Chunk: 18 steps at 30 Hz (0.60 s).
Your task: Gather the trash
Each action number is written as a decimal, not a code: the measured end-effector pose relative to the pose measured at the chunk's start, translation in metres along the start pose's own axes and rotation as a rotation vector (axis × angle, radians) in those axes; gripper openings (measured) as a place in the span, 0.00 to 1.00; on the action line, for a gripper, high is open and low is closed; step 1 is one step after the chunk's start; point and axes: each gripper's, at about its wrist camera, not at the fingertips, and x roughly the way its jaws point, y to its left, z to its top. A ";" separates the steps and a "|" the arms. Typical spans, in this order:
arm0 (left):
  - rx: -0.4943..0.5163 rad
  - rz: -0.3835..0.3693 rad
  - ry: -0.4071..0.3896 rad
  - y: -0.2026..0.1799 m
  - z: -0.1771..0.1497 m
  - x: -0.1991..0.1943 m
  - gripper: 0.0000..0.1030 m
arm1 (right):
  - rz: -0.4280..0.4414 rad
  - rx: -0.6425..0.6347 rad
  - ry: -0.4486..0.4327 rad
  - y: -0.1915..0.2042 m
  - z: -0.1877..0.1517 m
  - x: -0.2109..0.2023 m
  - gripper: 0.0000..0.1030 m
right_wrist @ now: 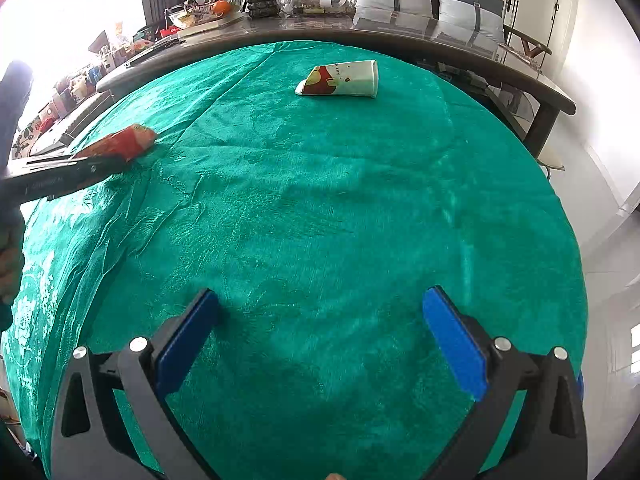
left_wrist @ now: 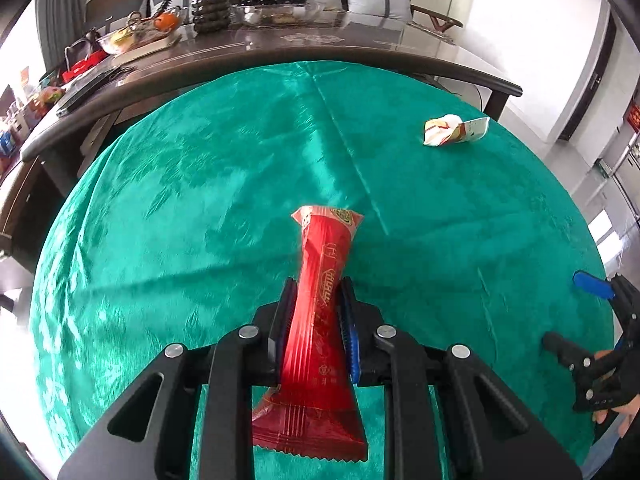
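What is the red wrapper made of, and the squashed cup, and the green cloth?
Red wrapper: looks like thin shiny plastic film, glossy with crimped, zigzag ends. Squashed cup: probably printed paper, matte and creased flat. Green tablecloth: woven fabric with a satin-like sheen, wrinkles and a faint pattern.

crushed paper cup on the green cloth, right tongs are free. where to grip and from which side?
Grip the crushed paper cup across its flattened body near the middle, coming from above with the open right tongs. It lies on its side, squashed low on the green cloth, so the long edges probably give the pads the surest bite.
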 end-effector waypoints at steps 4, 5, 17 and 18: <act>-0.038 0.011 -0.031 0.008 -0.011 -0.005 0.72 | -0.001 0.000 0.000 0.000 0.000 0.000 0.96; -0.044 0.013 -0.034 0.009 -0.012 -0.005 0.77 | 0.000 0.000 0.000 0.000 0.000 0.000 0.96; 0.011 0.087 -0.007 0.001 -0.019 0.004 0.96 | -0.001 0.000 0.000 -0.001 -0.001 0.000 0.96; 0.010 0.089 -0.007 0.001 -0.019 0.004 0.96 | -0.001 0.000 0.000 -0.001 -0.001 0.000 0.96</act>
